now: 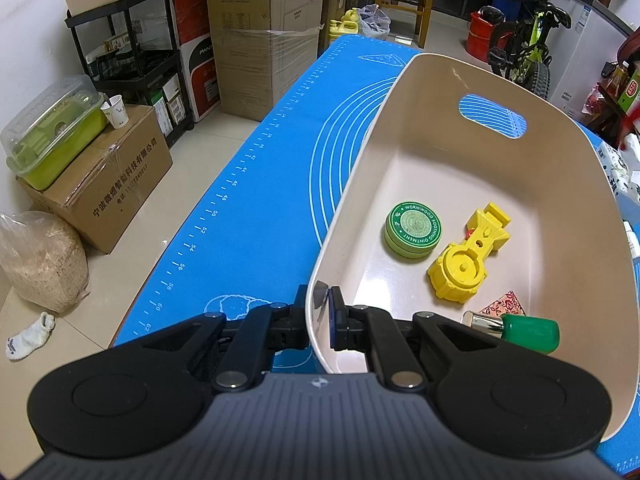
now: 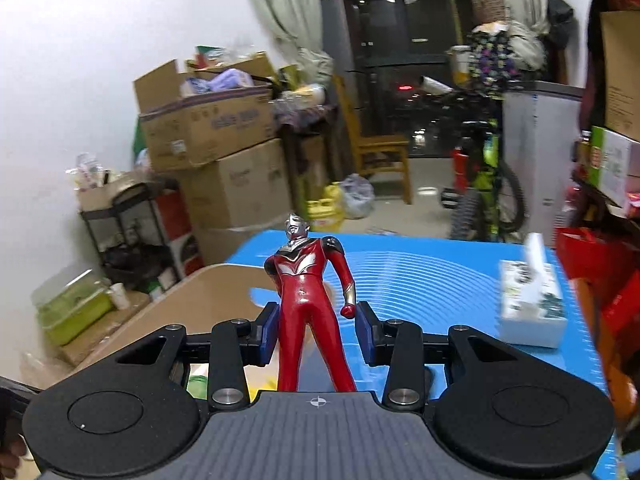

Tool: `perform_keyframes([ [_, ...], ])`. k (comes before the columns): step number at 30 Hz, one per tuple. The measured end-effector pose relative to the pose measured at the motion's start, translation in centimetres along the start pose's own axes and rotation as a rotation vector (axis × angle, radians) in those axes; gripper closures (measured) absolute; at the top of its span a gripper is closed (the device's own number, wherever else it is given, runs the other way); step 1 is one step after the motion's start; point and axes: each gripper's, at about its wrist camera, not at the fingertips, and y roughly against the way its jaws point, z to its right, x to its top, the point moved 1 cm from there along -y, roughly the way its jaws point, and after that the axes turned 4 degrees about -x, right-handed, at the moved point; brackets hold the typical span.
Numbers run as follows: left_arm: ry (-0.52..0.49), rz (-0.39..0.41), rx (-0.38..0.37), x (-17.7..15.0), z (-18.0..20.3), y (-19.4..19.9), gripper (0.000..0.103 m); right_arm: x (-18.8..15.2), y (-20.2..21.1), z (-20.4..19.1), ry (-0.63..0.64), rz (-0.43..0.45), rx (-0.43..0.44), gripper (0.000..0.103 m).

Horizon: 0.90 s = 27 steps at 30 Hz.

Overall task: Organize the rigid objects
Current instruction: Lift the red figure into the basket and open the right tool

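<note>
Mid-transfer: right gripper [image 2: 318, 330] carries the red hero figure [image 2: 310, 300] above the bench [image 2: 420, 276], jaws narrow w/ the figure's hips and legs between them, while left gripper [image 1: 320, 320] has its jaws pinched on the beige bin [image 1: 560, 184] rim. Next, probably: swing over the bin, lower in beside the green tin [image 1: 412, 230] & yellow toy [image 1: 466, 262], then let go. Figure's feet are hidden behind the gripper body, pad contact on the right side unclear, and right view blurry.

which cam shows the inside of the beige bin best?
Left wrist. It looks down into the beige plastic bin, showing its floor, handle slot and contents. The right wrist view catches only part of its outside wall, lower left, behind the tool.
</note>
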Motion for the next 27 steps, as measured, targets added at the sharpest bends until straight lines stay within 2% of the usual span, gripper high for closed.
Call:
perform_keyframes([
  [8, 0.000, -0.001, 0.000, 0.0, -0.1, 0.0, 0.092, -1.2, -2.7, -5.5, 0.066, -0.093, 0.083, 0.056],
  [13, 0.000, 0.000, 0.000, 0.0, -0.1, 0.0, 0.092, -2.9, -4.1, -7.4, 0.104, -0.175, 0.093, 0.056],
  [20, 0.000, 0.000, 0.000, 0.0, -0.1, 0.0, 0.092, -4.9, -5.6, -8.4, 0.130, -0.295, 0.105, 0.055],
  [27, 0.000, 0.000, 0.001, 0.0, -0.1, 0.0, 0.092, -4.0, -5.1, -7.6, 0.105, -0.293, 0.109, 0.054],
])
